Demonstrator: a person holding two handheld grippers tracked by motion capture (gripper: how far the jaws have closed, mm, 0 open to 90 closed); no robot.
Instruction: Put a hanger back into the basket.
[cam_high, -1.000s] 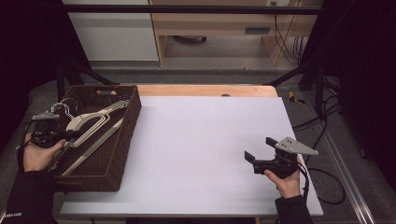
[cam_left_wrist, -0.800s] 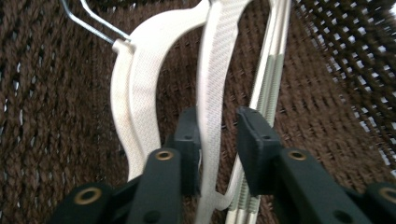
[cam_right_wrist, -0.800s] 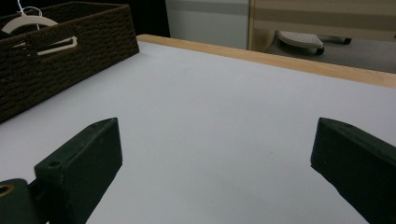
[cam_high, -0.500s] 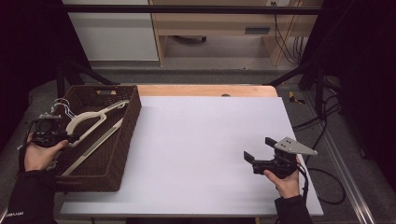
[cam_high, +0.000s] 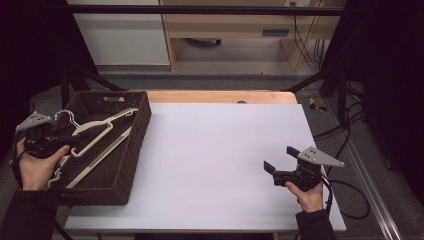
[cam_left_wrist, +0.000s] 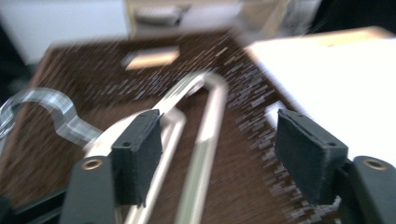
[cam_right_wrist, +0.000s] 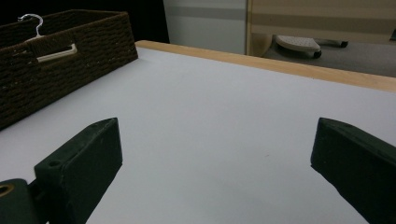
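At the table's (cam_high: 220, 150) left edge, open left tongs (cam_left_wrist: 219, 154) straddle a basket's (cam_high: 131, 165) hanger (cam_left_wrist: 205, 121), ready to close; right tongs (cam_high: 277, 172) wait open.

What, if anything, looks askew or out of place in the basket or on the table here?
One hanger sits tilted in the basket, its far end propped on the right wall instead of lying flat like the one beside it. The open left gripper is at its hook end. Nothing looks spilled or damaged.

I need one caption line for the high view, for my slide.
Left gripper reaches white hangers inside a woven basket; right gripper rests open over the white table.
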